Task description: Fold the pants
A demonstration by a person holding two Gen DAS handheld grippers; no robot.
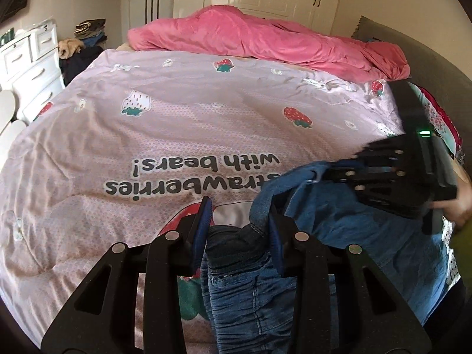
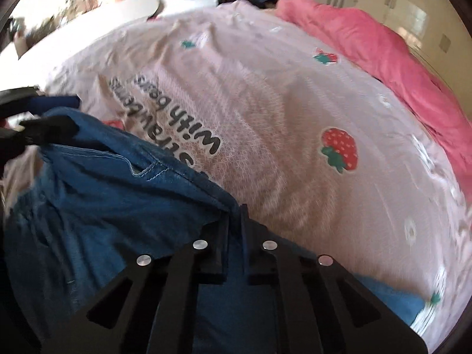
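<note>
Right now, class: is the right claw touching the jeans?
Touching. The right wrist view shows the right claw shut on a fold of the jeans.

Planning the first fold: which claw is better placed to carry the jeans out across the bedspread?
Probably the right claw: it pinches a thin edge of the jeans beside open bedspread. The left claw holds a bunched waistband.

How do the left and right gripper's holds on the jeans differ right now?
Left gripper: jaws stand partly apart, clamped on a thick bunched wad of the jeans. Right gripper: jaws nearly together, pinching a thin seamed edge. In the left wrist view the left one sits low and centred, while the right one reaches in from the right side. Both are shut on the same blue jeans, above the strawberry quilt.
</note>
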